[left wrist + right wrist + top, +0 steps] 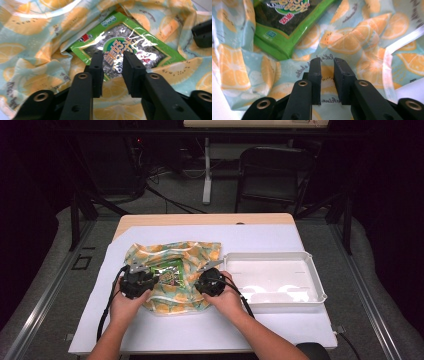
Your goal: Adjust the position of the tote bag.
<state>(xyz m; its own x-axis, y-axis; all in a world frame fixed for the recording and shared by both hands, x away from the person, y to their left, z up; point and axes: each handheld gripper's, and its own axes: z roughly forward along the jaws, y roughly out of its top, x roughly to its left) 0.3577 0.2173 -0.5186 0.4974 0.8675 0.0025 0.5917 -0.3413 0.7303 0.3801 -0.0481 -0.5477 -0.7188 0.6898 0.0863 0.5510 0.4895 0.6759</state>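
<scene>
— Where do we have the snack packet?

— The green seaweed snack packet (pixel 168 273) lies on the orange-slice printed bag (pixel 172 292), near the middle of the white sheet (pixel 210 325) that covers the table. In our left gripper view the packet (pixel 125 47) sits in a fold of the bag (pixel 32 50), tilted, with the printed fabric bunched around its edges.

— And our left gripper?

— Our left gripper (pixel 113 56) hovers over the packet's near edge, jaws narrowly apart. We see a gap between them and the packet's print showing through it; nothing is pinched.

— The right one?

— Our right gripper (pixel 327 62) is over the bag (pixel 352 37) just beside the packet's corner (pixel 284 27). Its jaws stand close together with a slim gap, and we see only printed fabric behind it, not gripped.

— Anything else on the table?

— A white plastic tray (pixel 316 285) sits just to the right of the bag, beside our right hand (pixel 226 299).
</scene>
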